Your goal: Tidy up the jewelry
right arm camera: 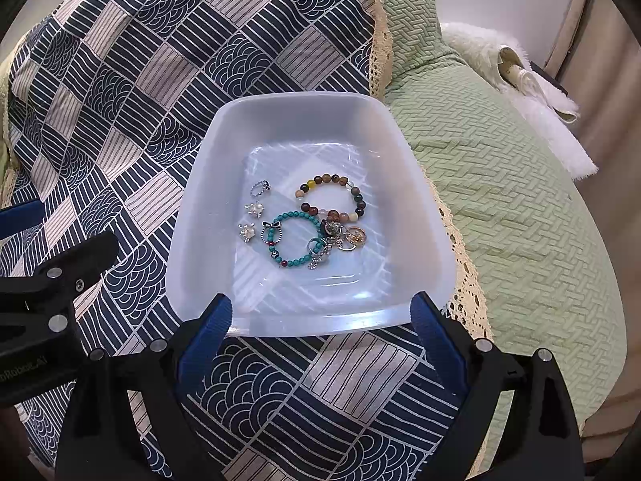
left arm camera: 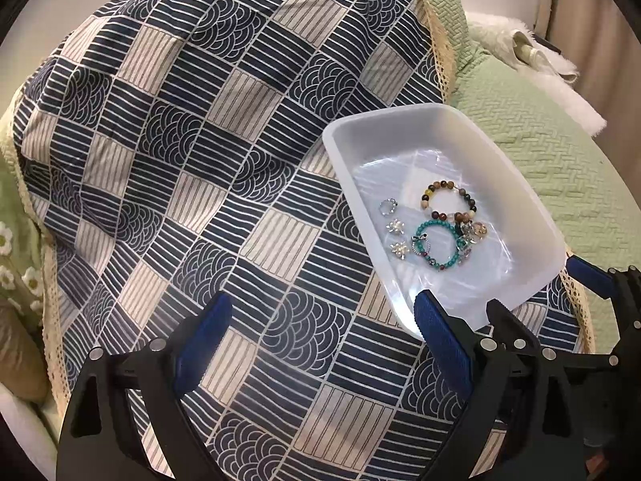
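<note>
Inside the white plastic tray lie a turquoise bead bracelet, a brown bead bracelet, rings and small charms, all resting on a navy patterned cloth. Both the left gripper and right gripper hover spread wide, holding nothing.

cloth: navy and cream patchwork, stripes and wave scallops, cream lace edge. bedspread: pale green, woven zigzag texture. tray: translucent white. bracelet: turquoise beads. second bracelet: brown, amber, cream beads. tongs: black, blue pads.
</note>
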`<state>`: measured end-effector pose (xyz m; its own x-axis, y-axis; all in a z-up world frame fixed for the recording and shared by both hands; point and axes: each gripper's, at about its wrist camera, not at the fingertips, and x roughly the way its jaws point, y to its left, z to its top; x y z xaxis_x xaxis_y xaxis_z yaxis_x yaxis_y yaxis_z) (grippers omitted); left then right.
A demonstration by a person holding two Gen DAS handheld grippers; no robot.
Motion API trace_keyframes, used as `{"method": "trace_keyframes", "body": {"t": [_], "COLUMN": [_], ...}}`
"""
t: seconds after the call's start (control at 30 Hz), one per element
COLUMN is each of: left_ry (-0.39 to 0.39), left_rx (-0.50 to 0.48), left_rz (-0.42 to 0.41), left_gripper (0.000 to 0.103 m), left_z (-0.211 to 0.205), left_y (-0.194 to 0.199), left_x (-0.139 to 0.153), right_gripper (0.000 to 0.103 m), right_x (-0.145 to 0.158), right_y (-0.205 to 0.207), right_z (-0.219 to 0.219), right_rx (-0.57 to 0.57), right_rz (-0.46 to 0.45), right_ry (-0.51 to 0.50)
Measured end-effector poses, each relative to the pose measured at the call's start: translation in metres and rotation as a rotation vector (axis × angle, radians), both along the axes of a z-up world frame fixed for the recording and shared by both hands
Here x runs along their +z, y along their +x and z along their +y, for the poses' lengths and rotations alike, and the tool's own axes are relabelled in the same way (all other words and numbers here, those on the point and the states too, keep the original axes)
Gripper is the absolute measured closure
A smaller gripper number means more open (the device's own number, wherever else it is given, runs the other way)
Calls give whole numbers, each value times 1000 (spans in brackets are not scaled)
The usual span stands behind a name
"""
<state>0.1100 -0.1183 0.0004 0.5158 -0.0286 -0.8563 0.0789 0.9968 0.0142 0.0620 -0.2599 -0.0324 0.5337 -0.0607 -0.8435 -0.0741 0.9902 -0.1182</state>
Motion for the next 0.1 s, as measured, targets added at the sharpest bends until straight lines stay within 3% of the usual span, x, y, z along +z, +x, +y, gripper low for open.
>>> {"method": "trace_keyframes", "body": {"t": [0.1], "left_ry": [2], "left_rx": [-1], "left_rz": [-1], "left_gripper": [15], "left_z": [0], "left_y": [0], "left_x": [0], "right_gripper": [14], "right_x": [0], "right_y": [0], "right_z": [0], "right_rx": [-1], "right_rz": [0], "right_ry": [0]}}
